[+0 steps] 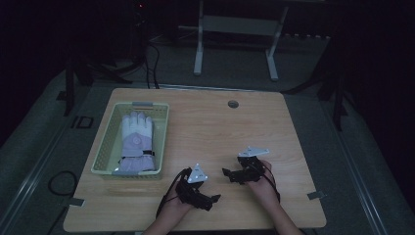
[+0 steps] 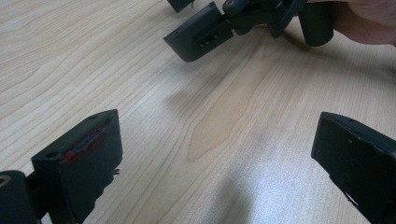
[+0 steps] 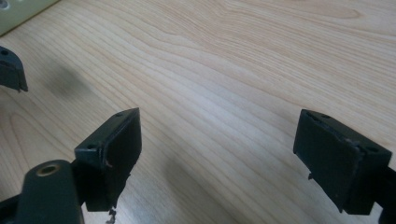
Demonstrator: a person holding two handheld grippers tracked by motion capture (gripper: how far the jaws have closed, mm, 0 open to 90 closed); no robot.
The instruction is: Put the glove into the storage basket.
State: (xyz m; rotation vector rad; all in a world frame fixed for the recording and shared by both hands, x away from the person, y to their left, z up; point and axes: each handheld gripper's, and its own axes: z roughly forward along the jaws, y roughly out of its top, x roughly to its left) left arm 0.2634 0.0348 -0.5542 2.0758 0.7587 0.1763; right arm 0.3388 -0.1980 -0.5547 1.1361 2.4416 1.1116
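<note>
We see both grippers, left [image 1: 214, 198] and right [image 1: 226, 172], jaws spread, nothing between them; glove [image 1: 137, 142] lies in basket [image 1: 104, 147], well off.

One worktop [image 1: 210, 122] of pale wood carries one pale green mesh basket [image 1: 105, 147], and in it lies one white and lilac winter glove [image 1: 137, 142]. Two hand-held grippers rest near the front edge: the left hand-held gripper [image 1: 215, 198] and the right hand-held gripper [image 1: 226, 173], each with two black jaws spread apart. One round grey cable hole [image 1: 233, 104] sits toward the far edge.
</note>
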